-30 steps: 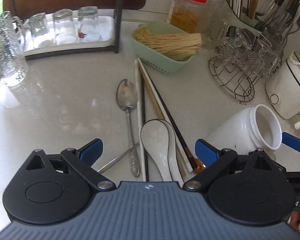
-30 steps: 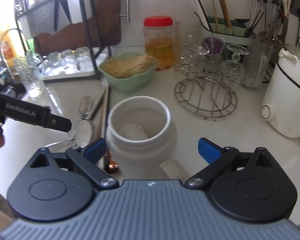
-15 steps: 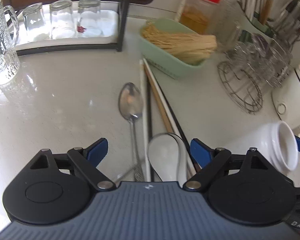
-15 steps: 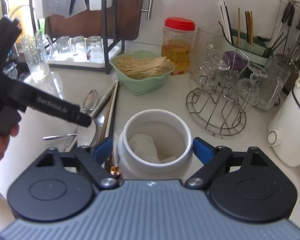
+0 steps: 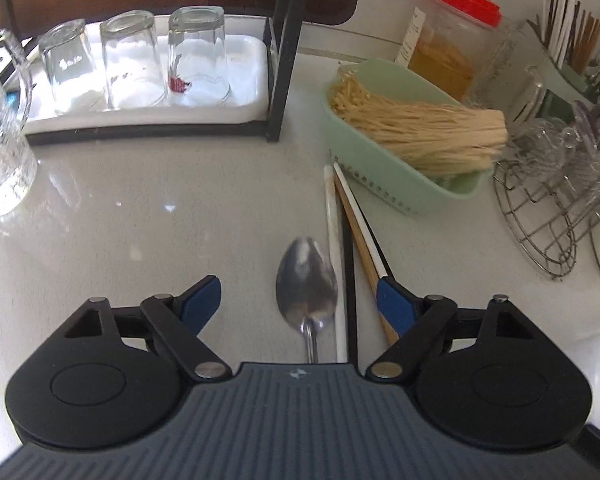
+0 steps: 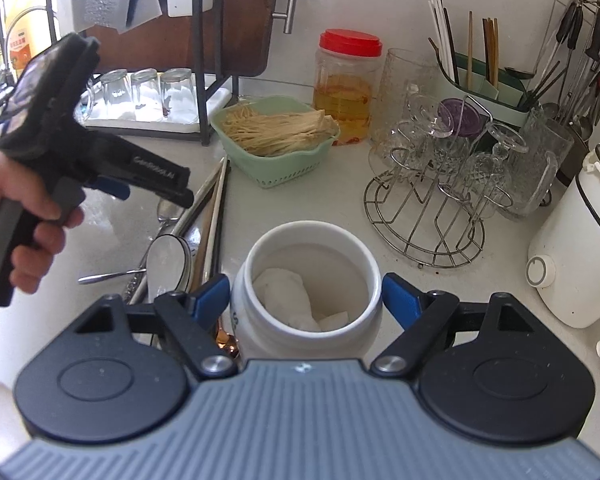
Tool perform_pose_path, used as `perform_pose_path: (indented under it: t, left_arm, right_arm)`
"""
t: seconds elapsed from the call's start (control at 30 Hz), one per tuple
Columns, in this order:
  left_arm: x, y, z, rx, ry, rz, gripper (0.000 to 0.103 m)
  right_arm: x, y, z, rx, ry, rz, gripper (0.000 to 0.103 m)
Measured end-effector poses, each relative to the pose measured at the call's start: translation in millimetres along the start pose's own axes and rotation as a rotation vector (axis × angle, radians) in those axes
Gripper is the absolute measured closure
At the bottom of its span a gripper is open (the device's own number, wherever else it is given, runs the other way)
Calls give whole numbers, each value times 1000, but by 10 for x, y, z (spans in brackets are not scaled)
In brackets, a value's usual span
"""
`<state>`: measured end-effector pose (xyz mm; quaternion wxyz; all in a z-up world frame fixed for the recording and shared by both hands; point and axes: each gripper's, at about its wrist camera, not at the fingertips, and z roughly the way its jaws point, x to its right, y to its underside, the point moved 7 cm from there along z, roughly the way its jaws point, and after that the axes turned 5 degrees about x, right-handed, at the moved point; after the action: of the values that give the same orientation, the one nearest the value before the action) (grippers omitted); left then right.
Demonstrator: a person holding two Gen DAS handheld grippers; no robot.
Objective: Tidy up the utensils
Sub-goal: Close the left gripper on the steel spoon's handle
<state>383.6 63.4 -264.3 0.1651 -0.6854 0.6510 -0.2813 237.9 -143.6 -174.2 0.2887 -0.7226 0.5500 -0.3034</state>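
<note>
The spoon (image 5: 307, 280) lies on the counter (image 5: 140, 208) beside the chopsticks (image 5: 354, 216) — thin, stiff, slick steel, probably best pinched across its neck. The left gripper (image 5: 298, 300) tilts steeply down over it, jaws just narrowing, nothing gripped; the right gripper (image 6: 306, 296) brackets the jar (image 6: 308, 280) — pads apparently touching.

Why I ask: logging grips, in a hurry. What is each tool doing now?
Left tool: open, jaws just been closing, metal spoon and chopsticks between them, nothing held.
Right tool: jaws just been closing, shut on the white jar.
</note>
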Motion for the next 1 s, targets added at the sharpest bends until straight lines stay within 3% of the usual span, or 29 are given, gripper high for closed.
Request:
perform_pose_path:
  t: [0.2, 0.33, 0.43, 0.5, 1.0]
  left_arm:
    - [-41, -34, 131, -7, -8, 2, 35]
    - [-27, -62, 142, 18, -3, 14, 39]
    - [9, -84, 165, 31, -14, 35, 49]
    - [39, -92, 167, 30, 3, 32, 61]
    - [-15, -57, -98, 51, 17, -18, 63]
  right_arm:
    - [11, -25, 40, -8, 13, 10, 17]
    - [15, -34, 54, -18, 15, 9, 17]
    - [17, -26, 51, -22, 15, 9, 18]
    - [20, -32, 56, -24, 12, 6, 17]
    - [-10, -24, 57, -6, 15, -31, 17]
